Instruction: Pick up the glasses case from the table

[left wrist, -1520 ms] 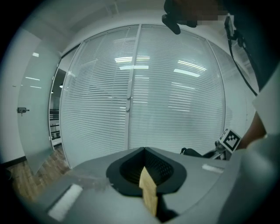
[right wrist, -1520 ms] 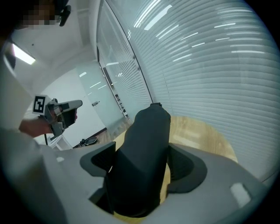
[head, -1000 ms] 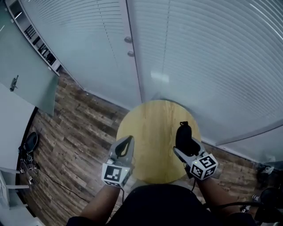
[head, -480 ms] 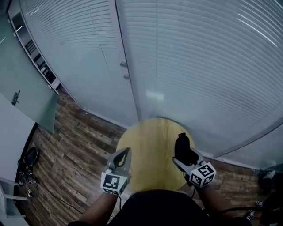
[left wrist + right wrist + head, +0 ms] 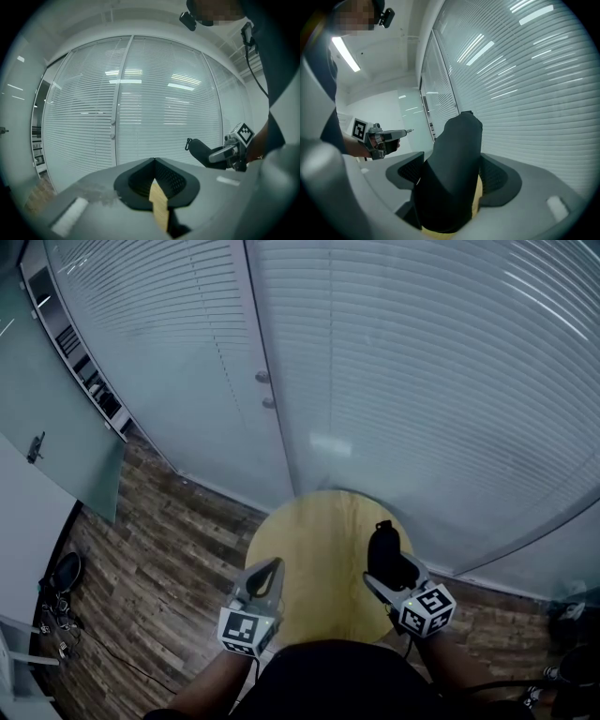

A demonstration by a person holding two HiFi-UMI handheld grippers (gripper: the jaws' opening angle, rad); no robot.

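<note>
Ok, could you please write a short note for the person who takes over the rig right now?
Left tool: shut, empty, held over the near left edge of the round table.
Right tool: shut on the black glasses case, which sticks up out of the jaws.
Done: the case is gripped and appears lifted off the table.
Left to do: probably only hold it firmly.

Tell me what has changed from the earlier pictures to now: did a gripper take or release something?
Only the head view shifted: the table shows lower in the picture, both grippers with it. Nothing was taken or let go. The right gripper stays shut on the glasses case over the table's right side; the left gripper stays shut and empty at its left edge.
</note>
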